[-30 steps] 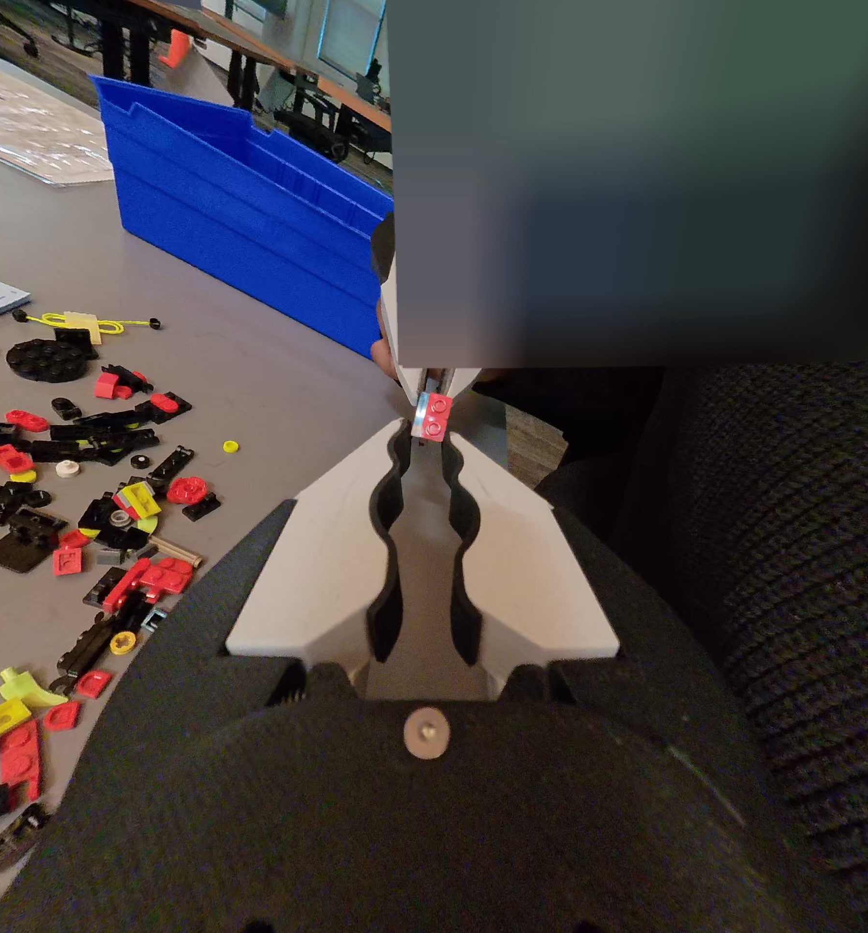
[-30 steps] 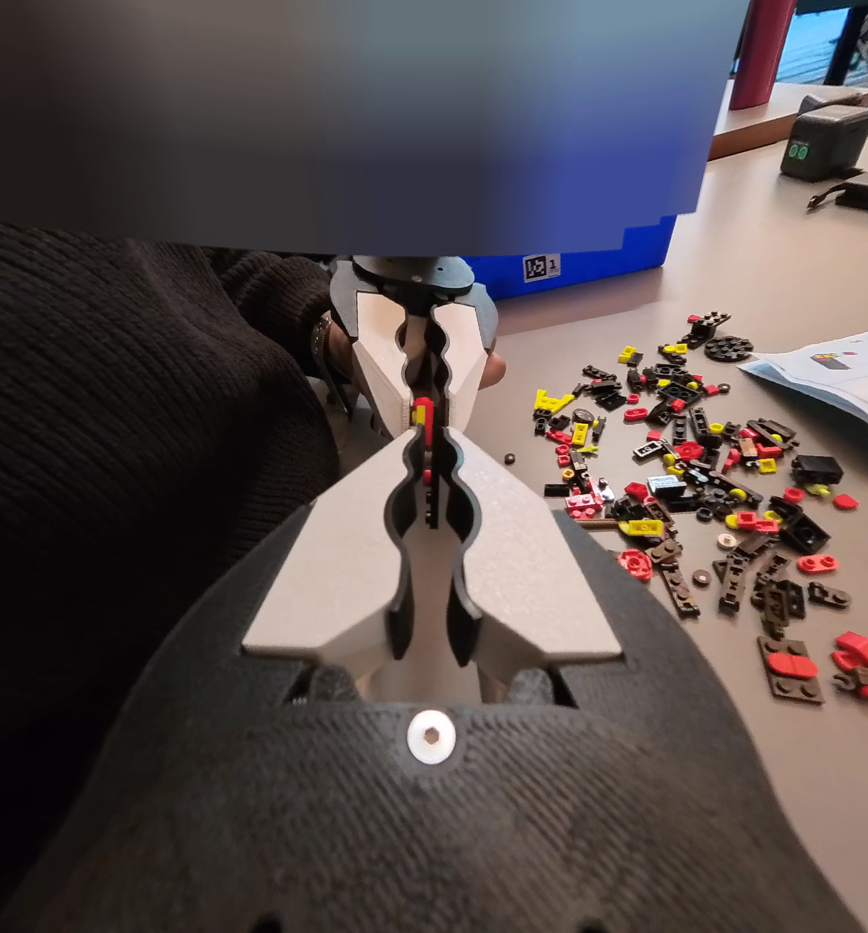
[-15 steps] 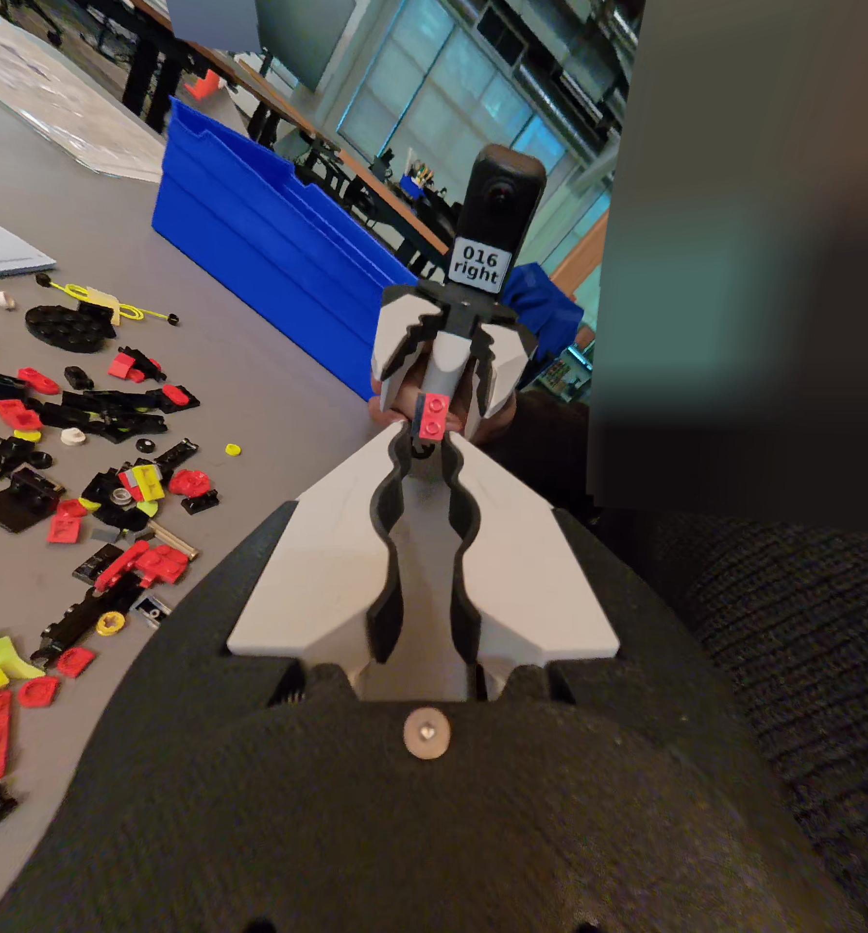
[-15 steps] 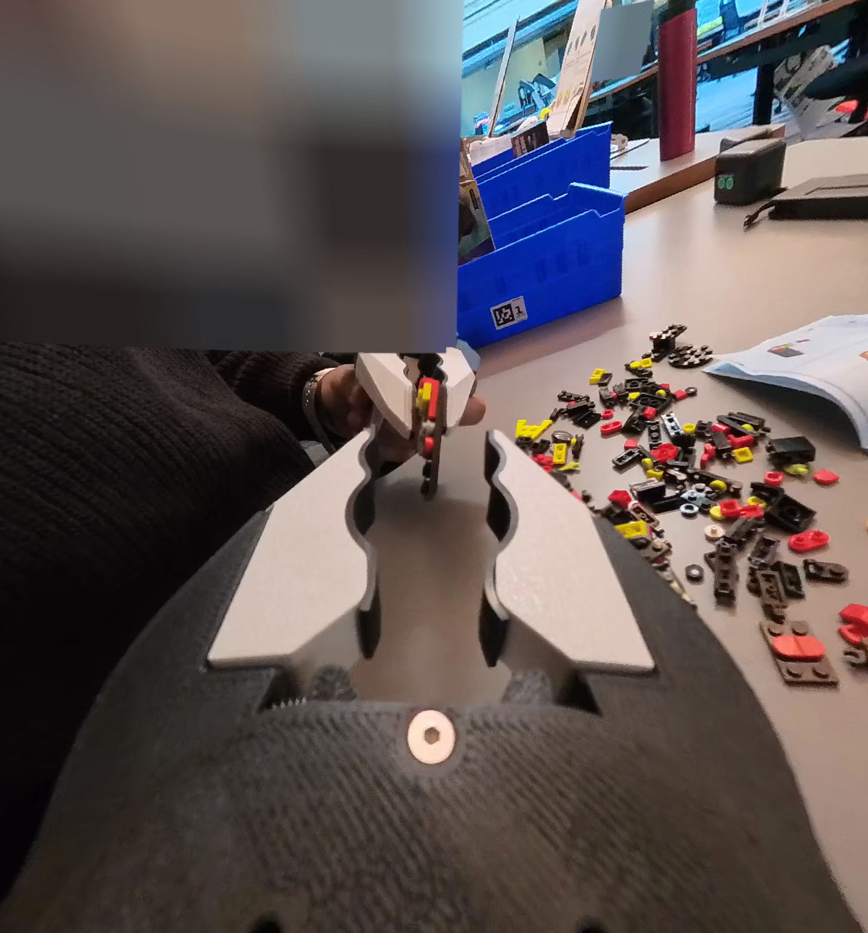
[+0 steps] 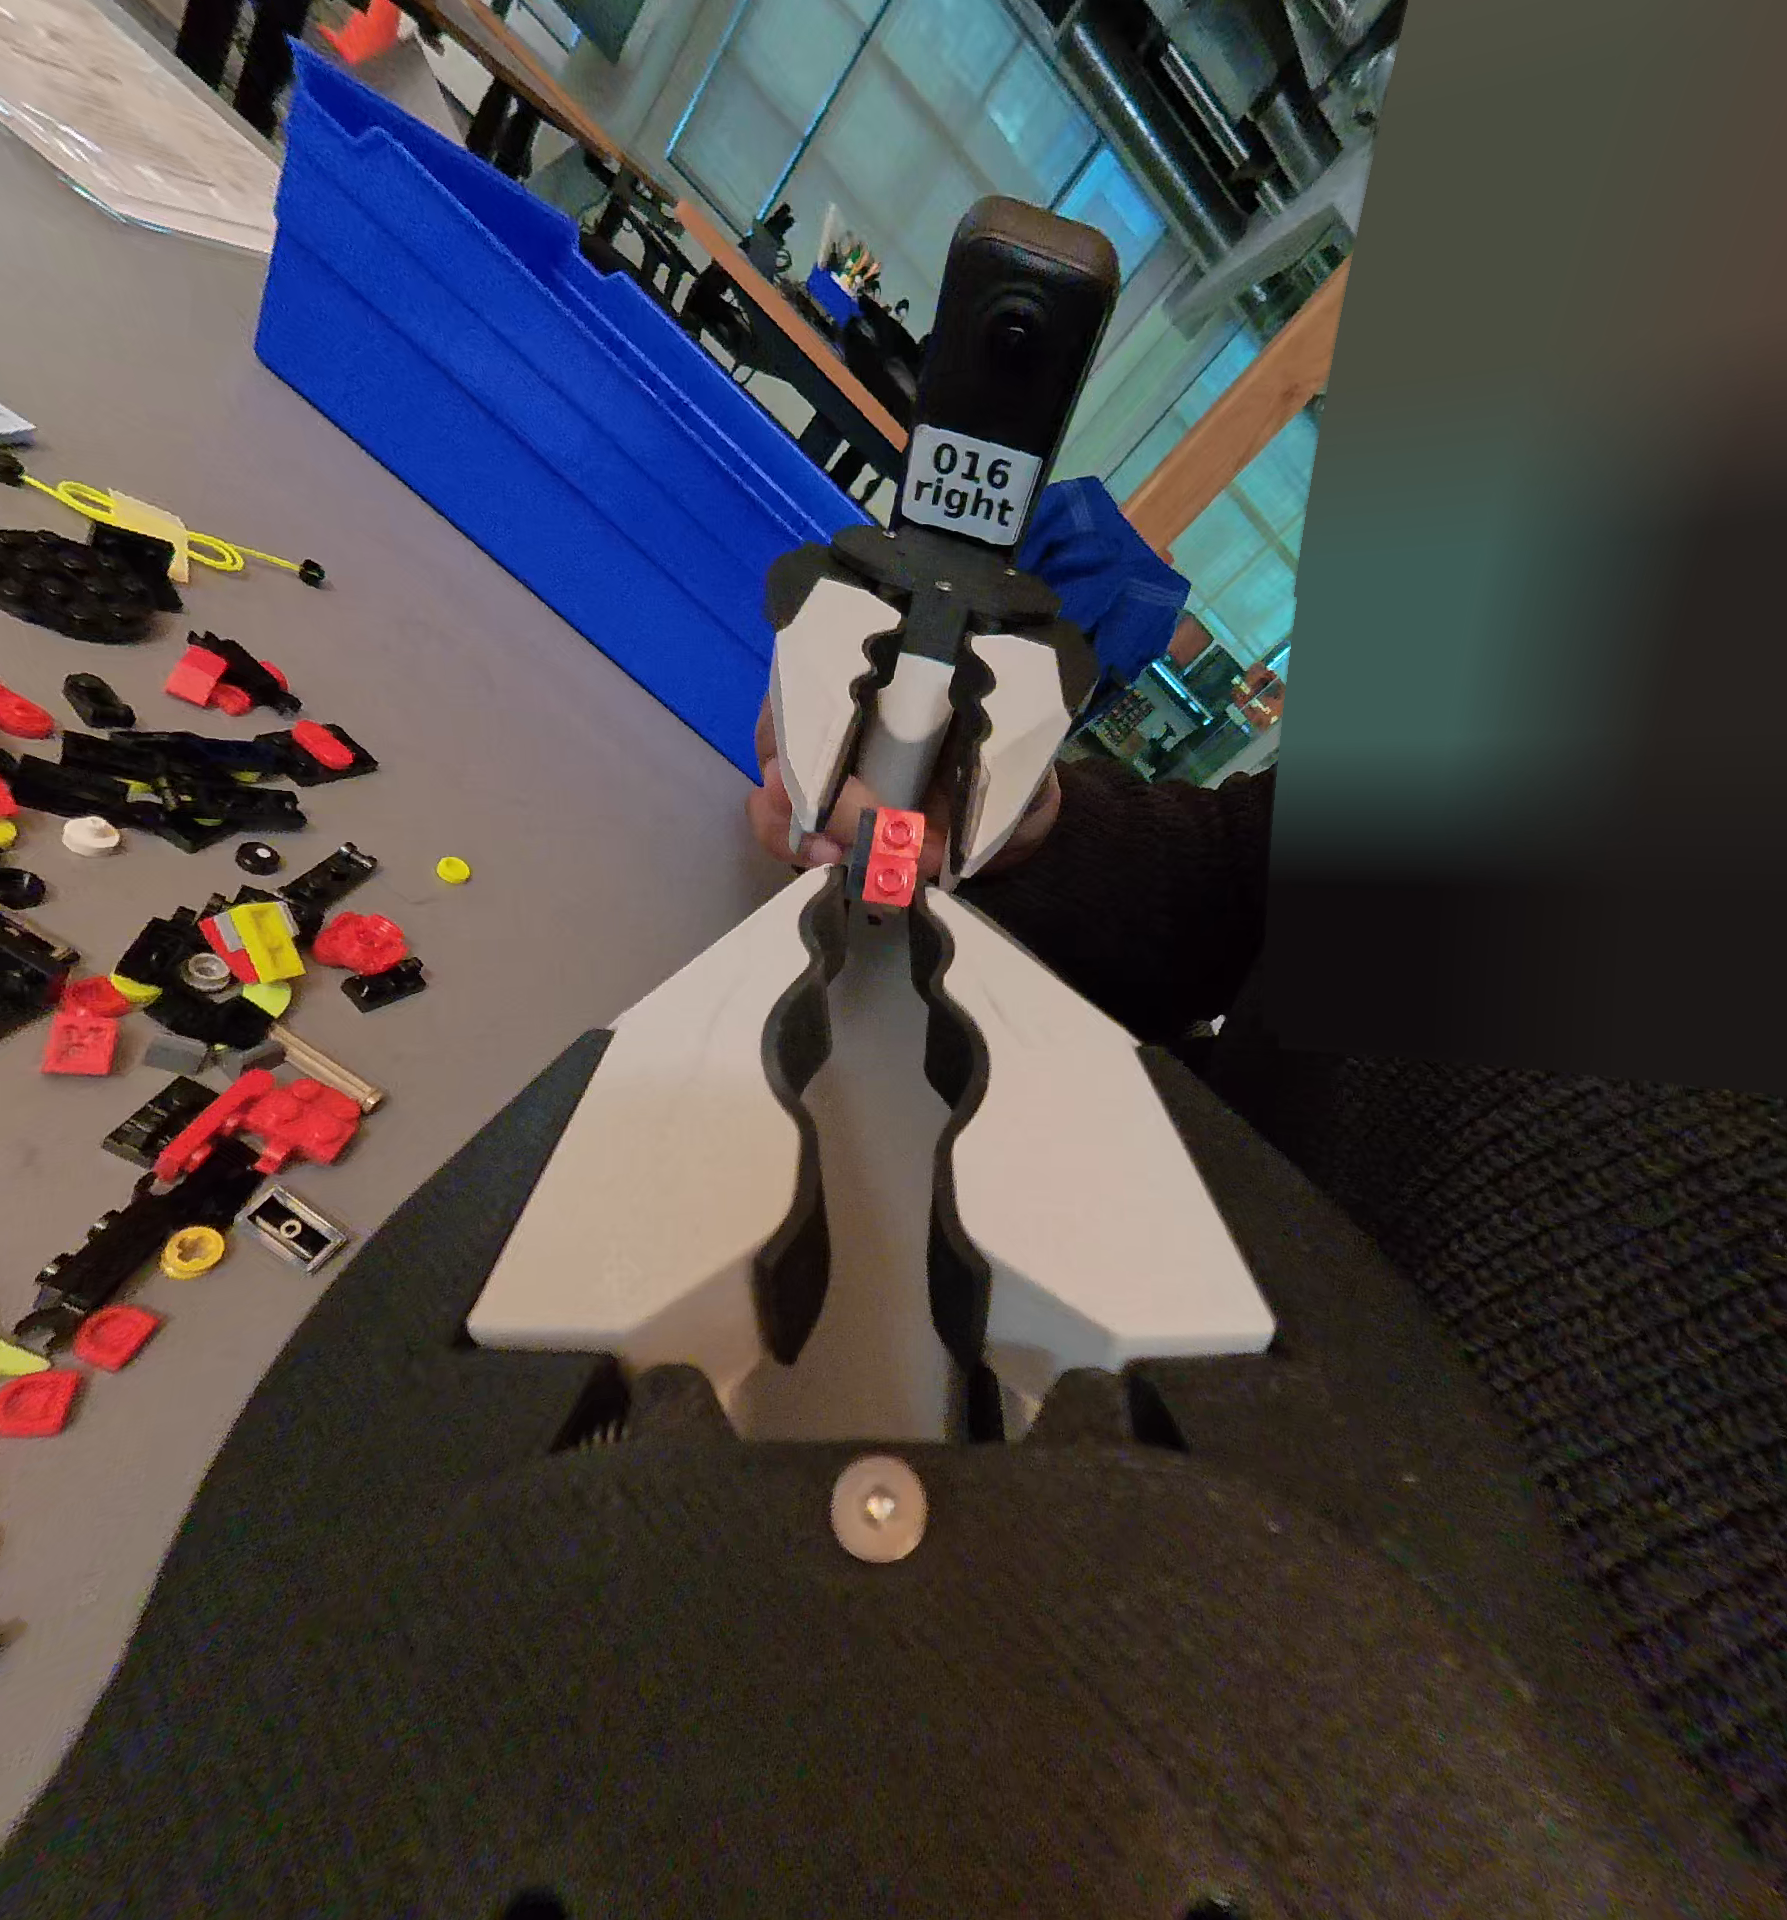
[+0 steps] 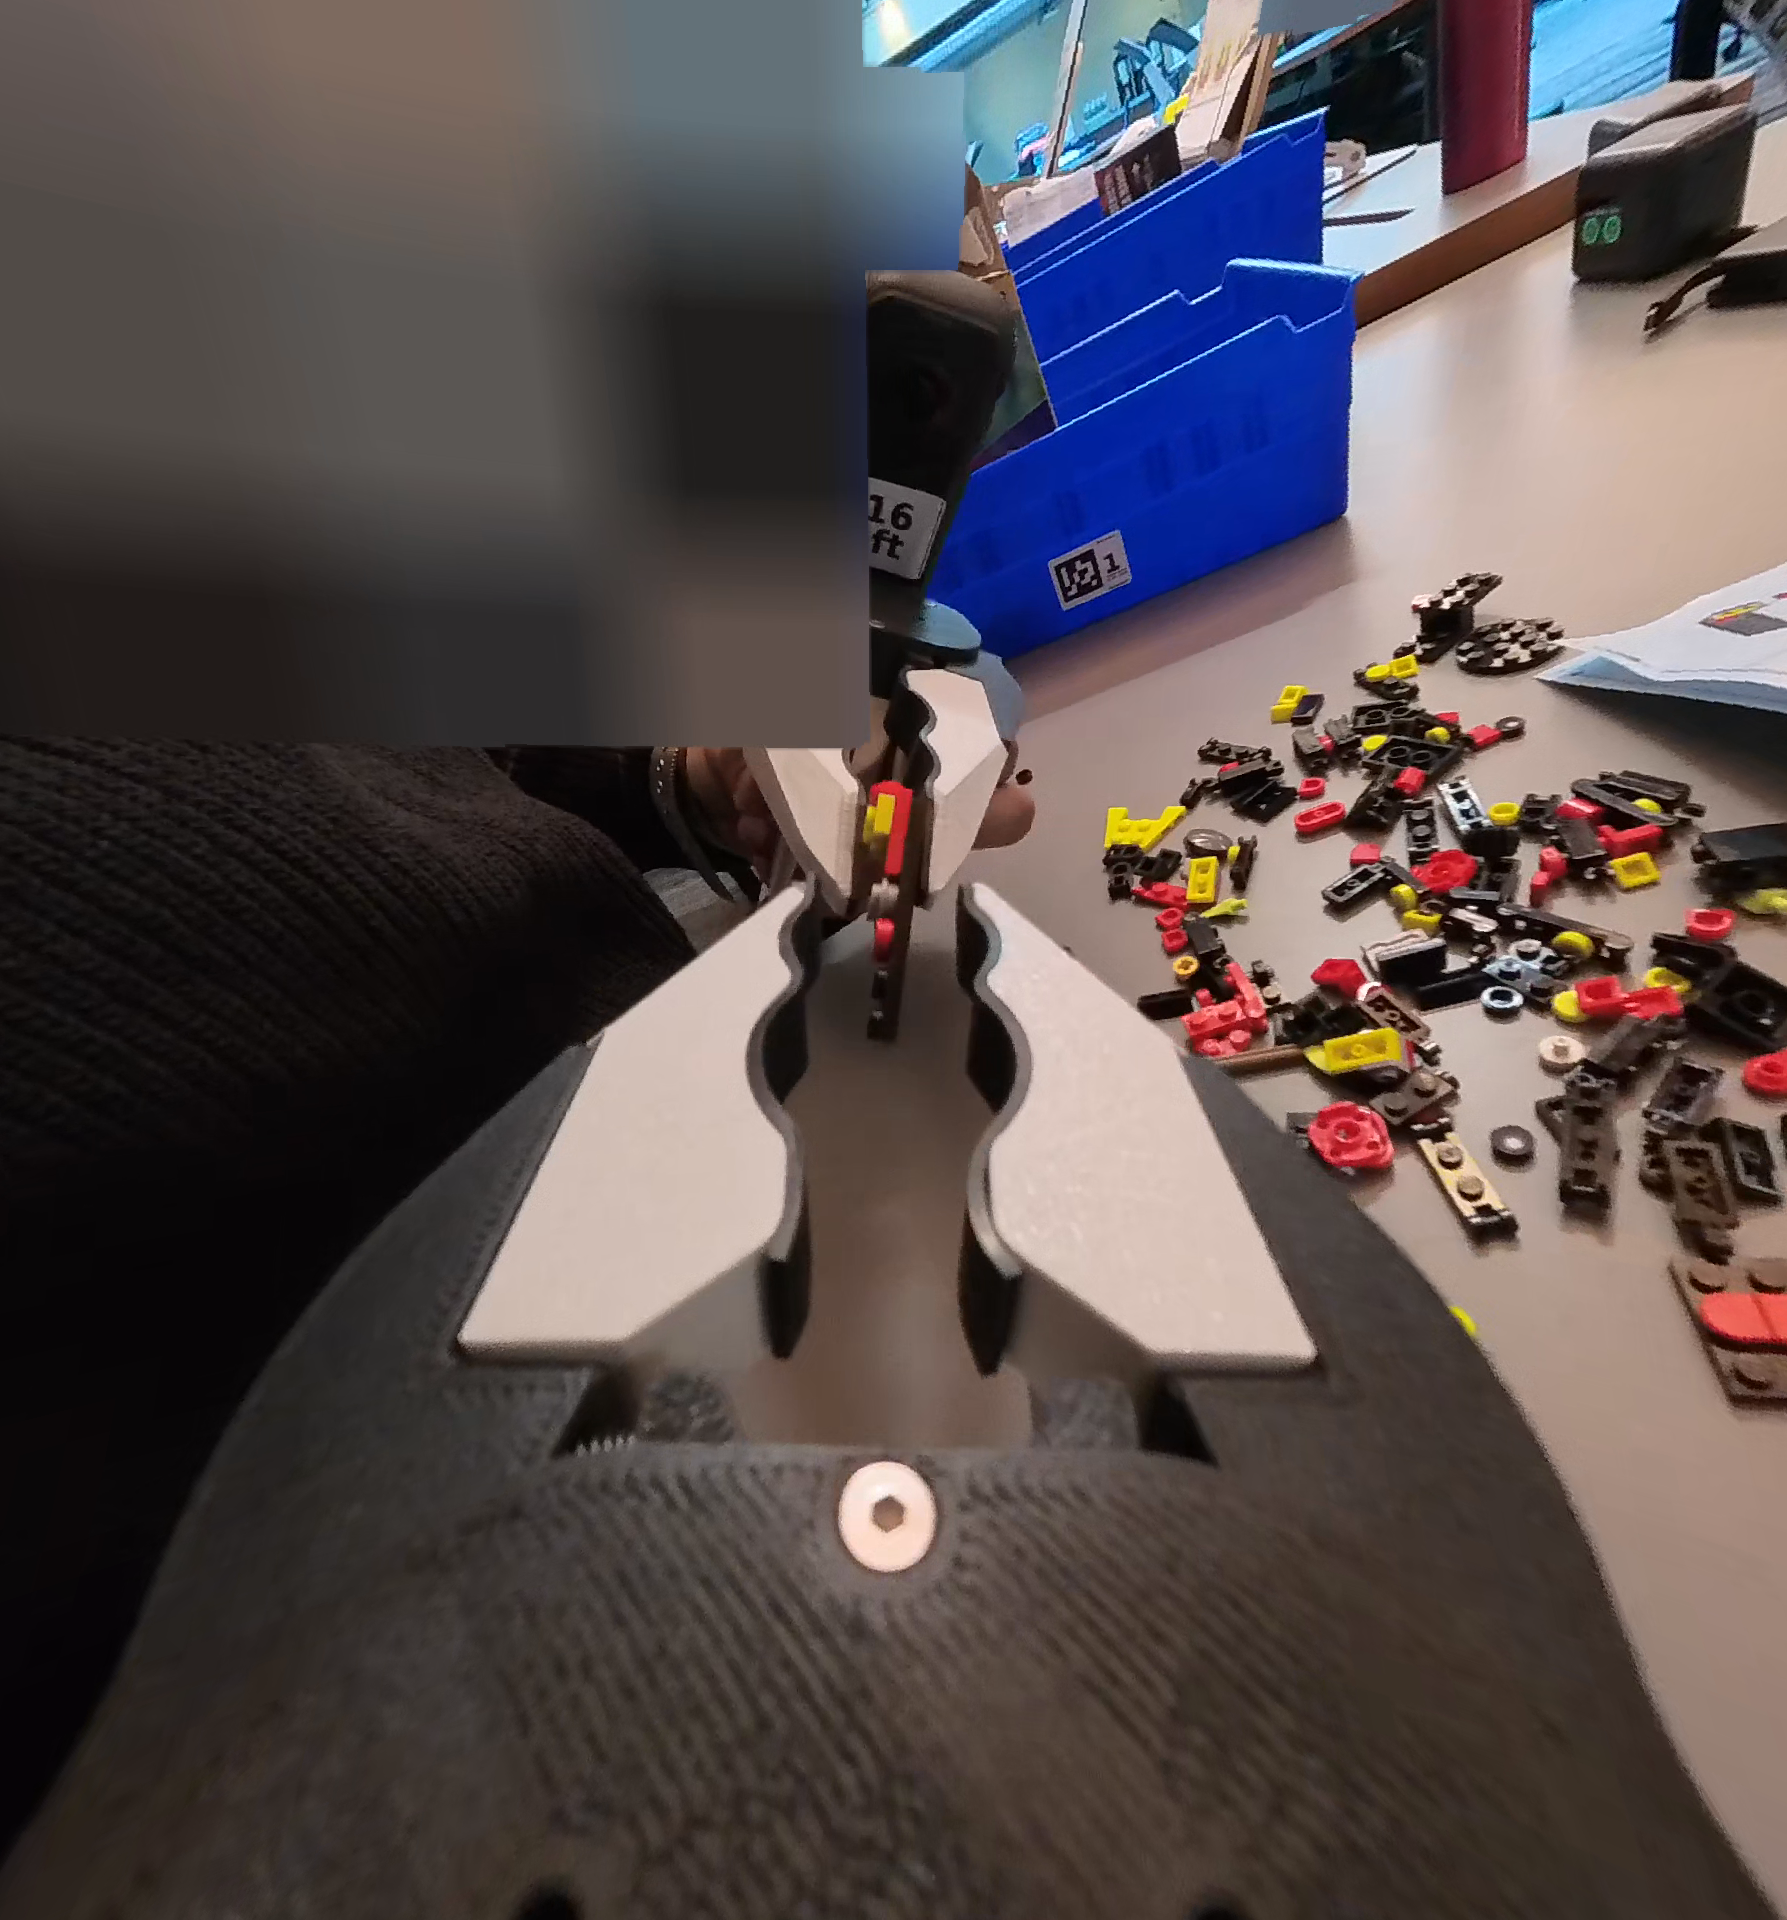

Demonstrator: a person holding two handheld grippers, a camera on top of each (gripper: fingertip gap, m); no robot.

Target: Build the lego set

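My left gripper point(image 5: 881, 899) is shut on a small lego assembly point(image 5: 890, 867), a thin black plate with red and yellow pieces on it, held in the air off the table's near edge. The same assembly shows in the right wrist view point(image 6: 884, 831), standing on edge in the left gripper point(image 6: 894, 831). My right gripper point(image 6: 884, 914) is open, its jaws on either side of the assembly's lower end without touching it. In the left wrist view the right gripper point(image 5: 881, 844) faces mine just behind the assembly.
Loose red, black and yellow lego pieces point(image 5: 193, 935) lie spread on the grey table point(image 5: 515, 790); they also show in the right wrist view point(image 6: 1491, 935). A blue bin point(image 5: 556, 416) stands behind them. An instruction booklet point(image 6: 1720, 644) lies at the far right. A dark knit sleeve point(image 6: 245, 987) is close by.
My right gripper was shut on the assembly a second ago; it has opened and let go. The left gripper keeps its hold. Both grippers have tilted upward.
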